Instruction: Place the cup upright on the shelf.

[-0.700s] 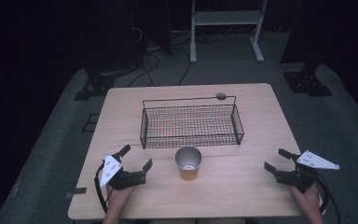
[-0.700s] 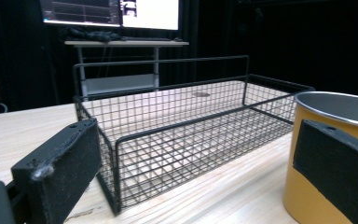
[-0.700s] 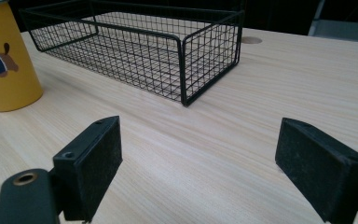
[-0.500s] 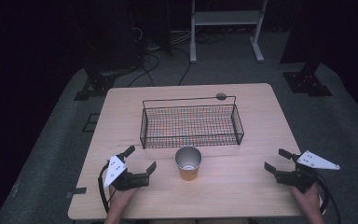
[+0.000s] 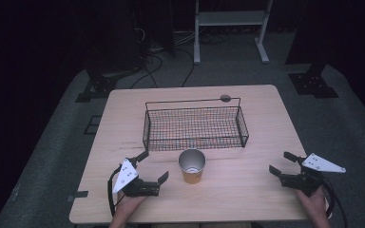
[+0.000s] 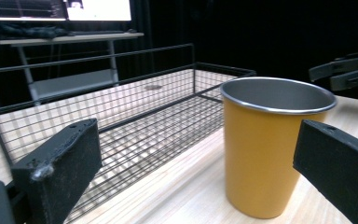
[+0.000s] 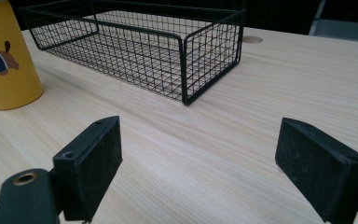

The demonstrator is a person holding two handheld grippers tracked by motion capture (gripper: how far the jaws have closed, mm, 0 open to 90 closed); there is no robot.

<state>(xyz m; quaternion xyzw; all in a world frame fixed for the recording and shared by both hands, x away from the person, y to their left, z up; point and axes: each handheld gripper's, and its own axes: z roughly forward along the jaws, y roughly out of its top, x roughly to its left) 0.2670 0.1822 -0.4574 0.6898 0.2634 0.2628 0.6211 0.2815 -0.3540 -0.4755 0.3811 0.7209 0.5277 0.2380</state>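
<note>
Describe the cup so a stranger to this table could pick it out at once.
On the wooden table, find the black wire basket in the middle. Just in front of it stands the cup, upright and apart from it: yellow outside, bare metal inside, with a small dog picture.

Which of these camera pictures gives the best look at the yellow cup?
The left gripper view: the yellow cup stands close and nearly whole, steel rim and inside visible. The high view shows the cup small, from above, before the wire basket. The right gripper view catches one side at its left edge, with a dog picture.
</note>
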